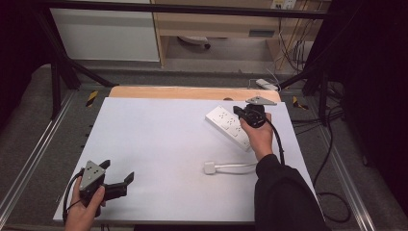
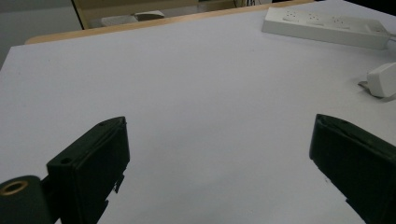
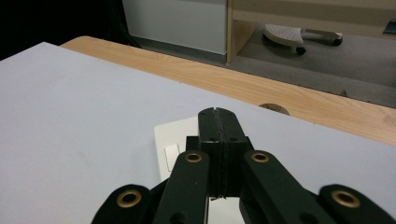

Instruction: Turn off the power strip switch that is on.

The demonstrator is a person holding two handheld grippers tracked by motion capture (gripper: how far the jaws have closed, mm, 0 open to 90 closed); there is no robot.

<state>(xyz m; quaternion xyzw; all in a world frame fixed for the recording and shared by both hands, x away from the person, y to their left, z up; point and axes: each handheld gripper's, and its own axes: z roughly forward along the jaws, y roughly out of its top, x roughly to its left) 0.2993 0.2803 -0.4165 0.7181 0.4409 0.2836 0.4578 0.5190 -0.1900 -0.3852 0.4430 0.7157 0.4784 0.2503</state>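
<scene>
Power strip (image 1: 230, 127): white hard plastic, long flat bar, lies diagonally at the far right of the table (image 1: 159, 144). Right gripper (image 1: 239, 111) sits over its far end with jaws pressed together, nothing between them, likely set to press the switch or nudge the strip. Next move calls for a short, controlled descent onto the end. Plug (image 1: 210, 168), white and blocky with a cord, lies nearer, apart from the strip. Left gripper (image 1: 118, 175) rests at the near left, jaws wide apart, empty. Table surface is matte white with a wood edge.

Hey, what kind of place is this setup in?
Probably a lab or workshop recording bench: a white-topped table inside a black metal frame, loose cables on the floor, and a white power strip on it.
</scene>
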